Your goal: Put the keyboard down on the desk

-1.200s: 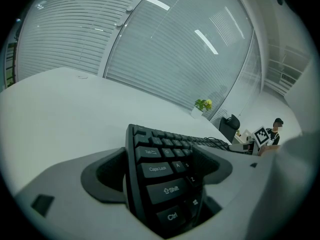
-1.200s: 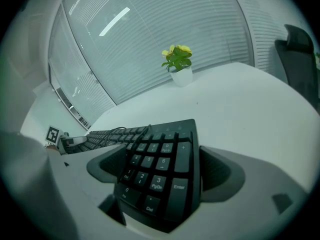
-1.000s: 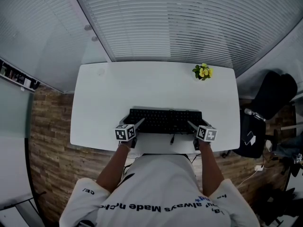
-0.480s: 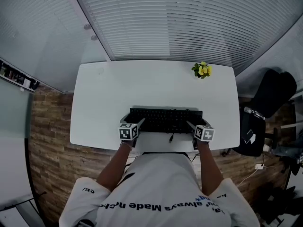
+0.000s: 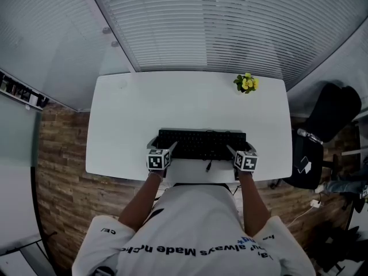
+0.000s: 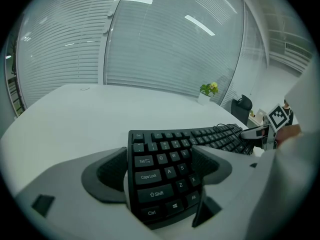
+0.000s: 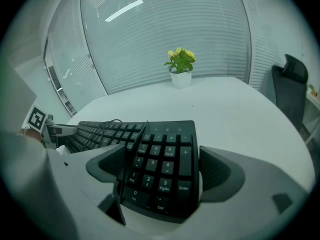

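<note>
Left gripper (image 5: pixel 167 149) clamps the keyboard (image 5: pixel 201 145) at its Ctrl/Shift end and right gripper (image 5: pixel 231 150) at the numpad end, jaws closed onto its long edges. Keyboard is low over the desk (image 5: pixel 190 105), nearer us than the flower pot (image 5: pixel 246 84) and well apart from it. We can't tell whether it's touching down. We judge it light, stiff and slightly slick, so end grips suit it if kept level.

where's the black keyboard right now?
Head view: the black plastic keyboard is at the near-centre edge of the white desk, its ends clamped in the left gripper and right gripper.
</note>
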`<action>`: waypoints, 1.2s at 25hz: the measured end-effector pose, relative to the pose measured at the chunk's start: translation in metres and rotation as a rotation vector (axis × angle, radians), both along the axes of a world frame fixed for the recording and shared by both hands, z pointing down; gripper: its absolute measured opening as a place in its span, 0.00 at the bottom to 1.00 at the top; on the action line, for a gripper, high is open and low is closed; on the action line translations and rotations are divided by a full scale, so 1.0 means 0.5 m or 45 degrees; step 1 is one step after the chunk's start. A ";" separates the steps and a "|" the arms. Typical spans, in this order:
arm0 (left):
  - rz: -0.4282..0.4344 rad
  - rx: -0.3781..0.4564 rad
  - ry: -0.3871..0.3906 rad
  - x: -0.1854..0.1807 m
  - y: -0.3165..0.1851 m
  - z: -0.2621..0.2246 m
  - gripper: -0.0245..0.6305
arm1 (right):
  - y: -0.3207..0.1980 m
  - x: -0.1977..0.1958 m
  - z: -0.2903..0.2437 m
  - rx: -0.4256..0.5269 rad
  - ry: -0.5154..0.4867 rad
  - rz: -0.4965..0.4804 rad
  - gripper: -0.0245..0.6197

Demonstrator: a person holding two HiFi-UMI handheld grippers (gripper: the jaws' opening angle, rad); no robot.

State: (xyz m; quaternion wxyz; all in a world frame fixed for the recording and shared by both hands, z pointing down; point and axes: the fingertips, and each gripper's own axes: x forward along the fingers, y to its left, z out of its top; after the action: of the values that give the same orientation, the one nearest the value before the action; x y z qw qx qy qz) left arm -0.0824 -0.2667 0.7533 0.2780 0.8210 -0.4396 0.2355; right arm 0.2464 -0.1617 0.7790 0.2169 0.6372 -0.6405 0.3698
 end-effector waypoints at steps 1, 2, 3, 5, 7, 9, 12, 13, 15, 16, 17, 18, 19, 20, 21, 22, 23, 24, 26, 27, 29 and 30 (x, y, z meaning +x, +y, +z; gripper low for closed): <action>0.000 0.001 0.001 0.000 -0.001 0.000 0.66 | 0.000 0.001 0.002 -0.001 0.008 -0.004 0.78; 0.002 0.003 0.002 0.000 -0.001 -0.001 0.66 | -0.001 0.002 0.001 0.000 0.020 -0.008 0.78; 0.003 0.007 0.002 0.000 0.000 -0.003 0.66 | -0.001 0.002 -0.001 0.003 0.035 -0.016 0.78; -0.002 0.019 0.001 -0.003 0.002 -0.009 0.66 | -0.001 0.003 -0.009 0.021 0.065 -0.036 0.77; -0.016 0.035 0.005 -0.011 0.003 -0.017 0.66 | -0.002 0.006 -0.023 0.055 0.093 -0.046 0.73; -0.026 0.059 0.005 -0.018 0.002 -0.029 0.66 | -0.003 0.014 -0.044 0.102 0.123 -0.044 0.66; -0.028 0.112 0.022 -0.024 0.006 -0.068 0.65 | -0.002 0.020 -0.089 0.168 0.174 -0.062 0.56; -0.027 0.134 0.035 -0.022 0.006 -0.086 0.61 | -0.003 0.021 -0.105 0.189 0.183 -0.069 0.52; -0.019 0.180 0.071 -0.014 0.005 -0.124 0.45 | -0.008 0.019 -0.141 0.236 0.190 -0.080 0.45; -0.012 0.206 0.091 -0.008 0.004 -0.145 0.40 | -0.012 0.016 -0.161 0.262 0.191 -0.088 0.42; -0.002 0.234 0.109 -0.001 0.003 -0.167 0.36 | -0.015 0.012 -0.181 0.290 0.191 -0.095 0.37; 0.010 0.264 0.125 0.006 0.001 -0.190 0.33 | -0.019 0.007 -0.202 0.318 0.188 -0.102 0.33; 0.022 0.293 0.141 0.014 0.001 -0.214 0.30 | -0.023 0.001 -0.223 0.345 0.182 -0.109 0.30; 0.036 0.321 0.158 0.022 0.000 -0.237 0.27 | -0.027 -0.006 -0.244 0.372 0.173 -0.117 0.27; 0.050 0.346 0.175 0.031 0.001 -0.260 0.25 | -0.030 -0.013 -0.264 0.399 0.166 -0.127 0.25; 0.064 0.370 0.193 0.040 0.002 -0.282 0.24 | -0.033 -0.020 -0.285 0.424 0.164 -0.140 0.24; 0.080 0.392 0.211 0.049 0.004 -0.303 0.23 | -0.036 -0.029 -0.305 0.449 0.165 -0.156 0.22; 0.096 0.411 0.228 0.057 0.006 -0.324 0.22 | -0.039 -0.037 -0.327 0.473 0.170 -0.172 0.21; 0.127 0.447 0.266 0.072 0.009 -0.365 0.21 | -0.045 -0.055 -0.370 0.515 0.182 -0.203 0.19; 0.138 0.465 0.285 0.079 0.010 -0.385 0.20 | -0.048 -0.064 -0.390 0.532 0.185 -0.214 0.17; 0.156 0.497 0.322 0.090 0.014 -0.421 0.17 | -0.051 -0.083 -0.426 0.567 0.176 -0.235 0.15; 0.165 0.512 0.337 0.096 0.018 -0.437 0.16 | -0.052 -0.092 -0.443 0.586 0.169 -0.245 0.14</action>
State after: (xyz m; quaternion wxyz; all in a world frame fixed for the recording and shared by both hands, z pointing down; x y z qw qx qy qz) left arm -0.0345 -0.2579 0.5347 0.1486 0.9099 -0.3838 0.0510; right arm 0.2004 -0.1876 0.5574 0.1421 0.6288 -0.7497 0.1494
